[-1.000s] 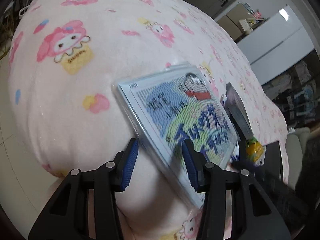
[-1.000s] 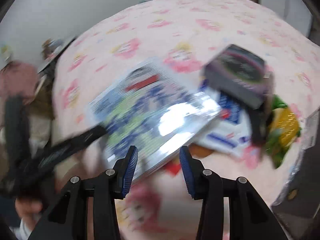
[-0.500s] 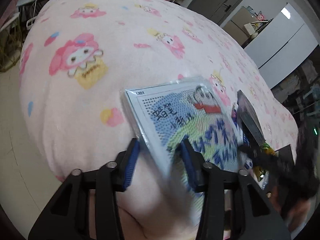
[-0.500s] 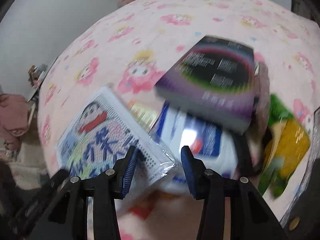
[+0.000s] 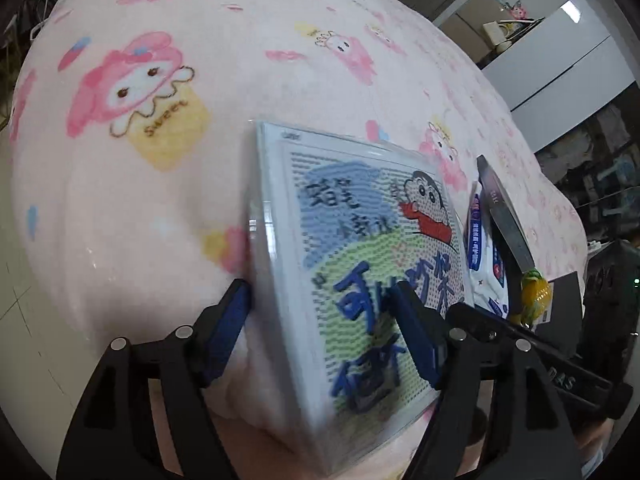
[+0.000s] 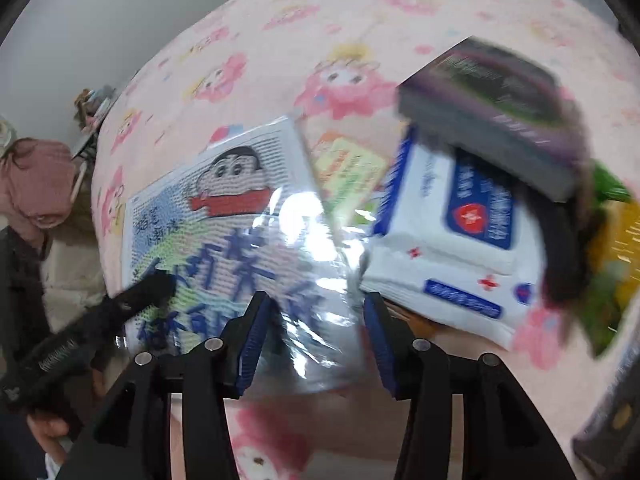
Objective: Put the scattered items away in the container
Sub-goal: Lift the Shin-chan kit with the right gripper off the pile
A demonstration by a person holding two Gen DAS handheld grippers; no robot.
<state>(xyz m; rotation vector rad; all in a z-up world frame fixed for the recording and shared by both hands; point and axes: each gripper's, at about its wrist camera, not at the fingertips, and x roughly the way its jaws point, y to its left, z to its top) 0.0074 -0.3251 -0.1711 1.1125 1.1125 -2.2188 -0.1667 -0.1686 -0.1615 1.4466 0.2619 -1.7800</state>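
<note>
A flat cartoon craft kit in clear wrap [image 5: 360, 248] lies on the pink blanket, its near edge lifted between the jaws of my left gripper [image 5: 320, 320], which stand apart on either side of it. In the right wrist view the kit [image 6: 224, 232] lies left of a white and blue wipes pack [image 6: 452, 248], with a dark purple box [image 6: 500, 108] resting on the pack. My right gripper [image 6: 312, 340] is open and empty, just over the kit's near corner. The left gripper's arm [image 6: 92, 328] reaches in from the left.
A yellow and green snack bag [image 6: 616, 248] lies at the right. A small yellow-green packet [image 6: 348, 168] peeks out between kit and wipes. A dark container edge [image 6: 612, 420] shows at lower right. The bed's rounded edge [image 5: 80, 280] drops to a tiled floor.
My left gripper has moved in along the kit, which now stands more tilted between its jaws. My right gripper has swung back left, over the kit's near corner.
</note>
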